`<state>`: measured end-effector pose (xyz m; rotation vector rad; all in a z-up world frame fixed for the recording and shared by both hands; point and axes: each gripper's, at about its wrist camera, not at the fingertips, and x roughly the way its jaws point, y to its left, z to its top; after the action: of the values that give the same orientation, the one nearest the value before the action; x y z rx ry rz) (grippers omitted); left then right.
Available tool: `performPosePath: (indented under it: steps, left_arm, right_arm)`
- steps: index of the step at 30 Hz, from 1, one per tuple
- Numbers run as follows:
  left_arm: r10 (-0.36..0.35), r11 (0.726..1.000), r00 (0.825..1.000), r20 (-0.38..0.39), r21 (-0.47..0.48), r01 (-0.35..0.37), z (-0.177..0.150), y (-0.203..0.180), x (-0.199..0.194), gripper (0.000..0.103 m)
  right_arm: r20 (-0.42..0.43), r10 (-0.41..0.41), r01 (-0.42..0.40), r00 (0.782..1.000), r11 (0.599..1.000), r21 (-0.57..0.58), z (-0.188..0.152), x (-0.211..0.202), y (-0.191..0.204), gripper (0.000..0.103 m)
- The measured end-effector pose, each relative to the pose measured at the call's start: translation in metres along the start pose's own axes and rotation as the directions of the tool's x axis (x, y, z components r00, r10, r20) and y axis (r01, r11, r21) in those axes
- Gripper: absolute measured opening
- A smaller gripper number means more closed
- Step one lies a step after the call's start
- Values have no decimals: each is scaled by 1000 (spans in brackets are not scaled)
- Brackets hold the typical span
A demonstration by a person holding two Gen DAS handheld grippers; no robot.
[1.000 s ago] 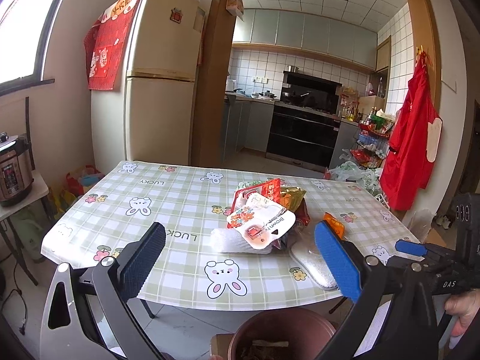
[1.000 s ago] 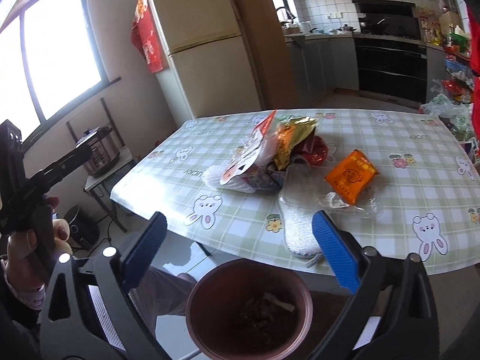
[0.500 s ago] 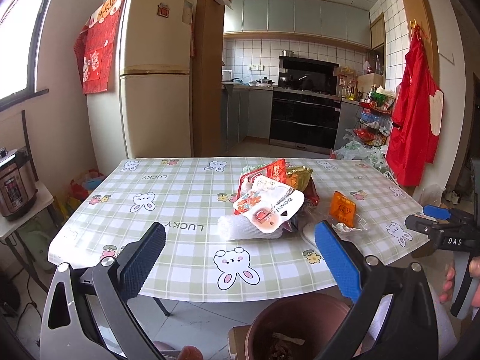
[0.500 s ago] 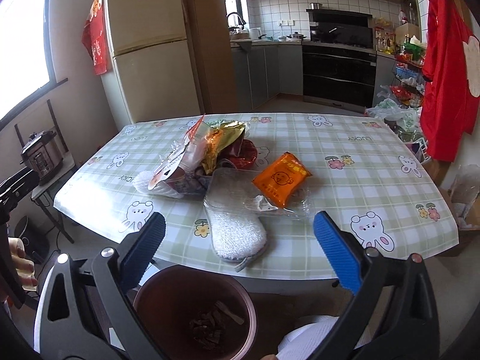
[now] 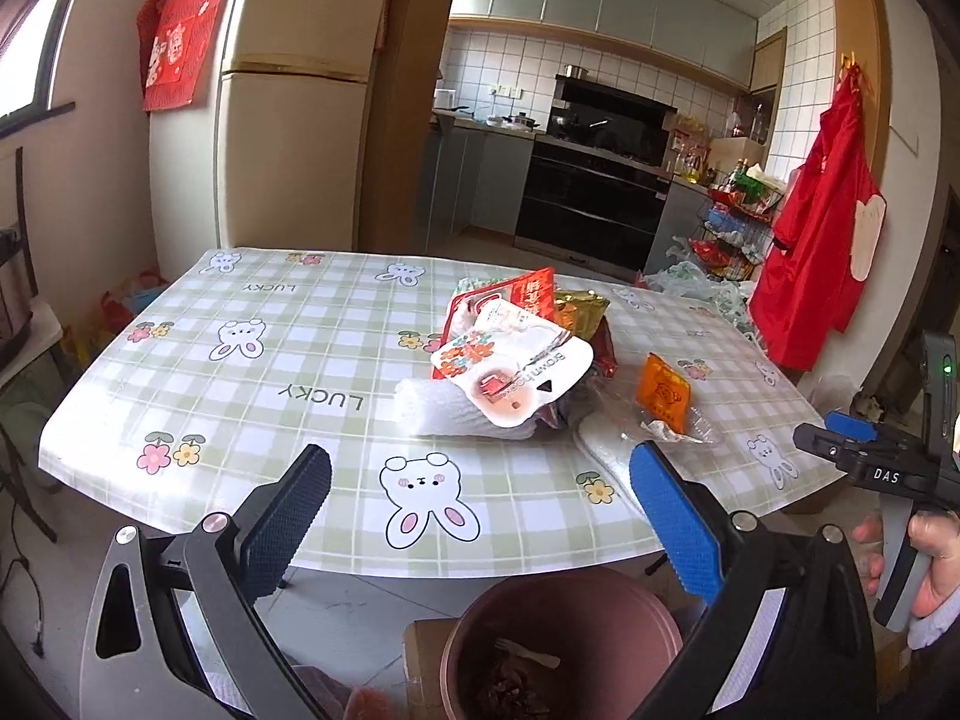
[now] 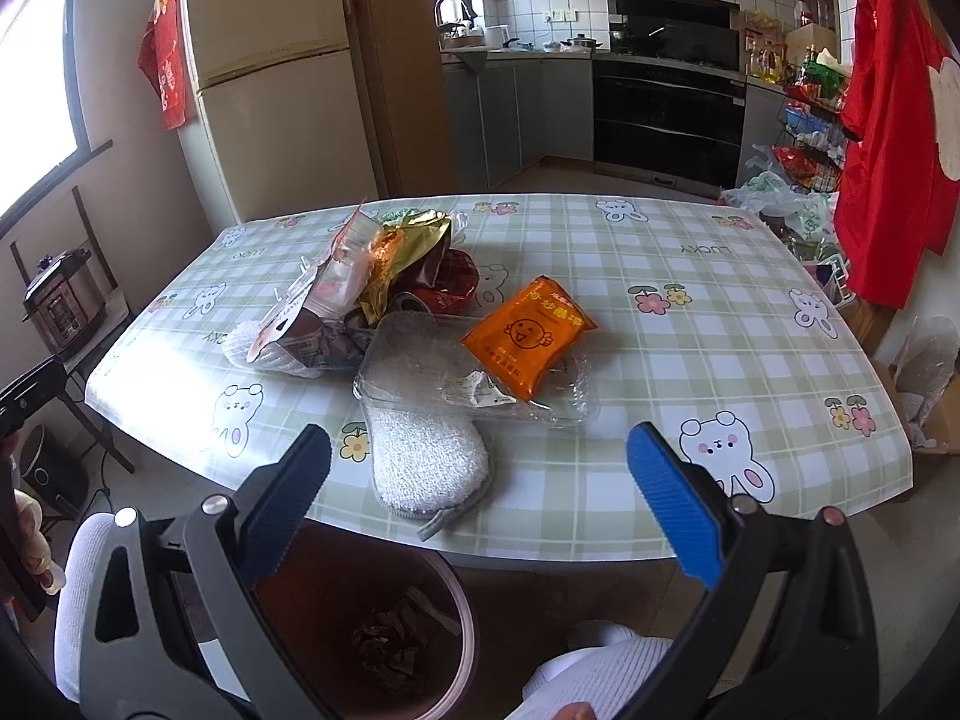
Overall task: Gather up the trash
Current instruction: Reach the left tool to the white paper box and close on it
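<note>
Both grippers, left (image 5: 477,495) and right (image 6: 477,474), spread wide, empty, short of table (image 6: 690,312). Wrapper heap (image 5: 516,360) dead ahead of left jaws. Orange packet (image 6: 528,330) ahead between right jaws, atop clear tray (image 6: 420,360). Probably best: pinch packet edge, lift clear, drop into bin (image 6: 456,648) beneath. Checked cloth; kitchen beyond.

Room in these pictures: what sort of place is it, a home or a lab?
Most likely a home's dining corner beside the kitchen: a fridge, a built-in oven under tiled walls, and a table in a bunny-print cloth.
</note>
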<state>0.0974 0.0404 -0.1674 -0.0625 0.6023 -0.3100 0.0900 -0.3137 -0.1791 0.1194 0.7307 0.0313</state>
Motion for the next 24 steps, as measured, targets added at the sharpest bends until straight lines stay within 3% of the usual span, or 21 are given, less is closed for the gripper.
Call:
performPosePath:
  steps: [6,11,20,24]
  left_arm:
    - [58,997,998,-25,46,-57,-4,-3,13,97]
    - [22,998,998,-56,64,-18,-3,-8,31,97]
    - [23,971,996,-85,240,-2,12,-47,87,97]
    - [67,946,994,-81,321,-37,21,-67,127,97]
  right_arm:
    - [-14,19,-20,1000,1000,-9,-2,12,-1,97]
    - [-6,10,-10,1000,1000,-13,-3,18,-2,97]
    - [-33,14,-13,999,1000,19,-6,40,-12,97]
    - [-57,14,-11,998,999,37,-7,54,-17,97]
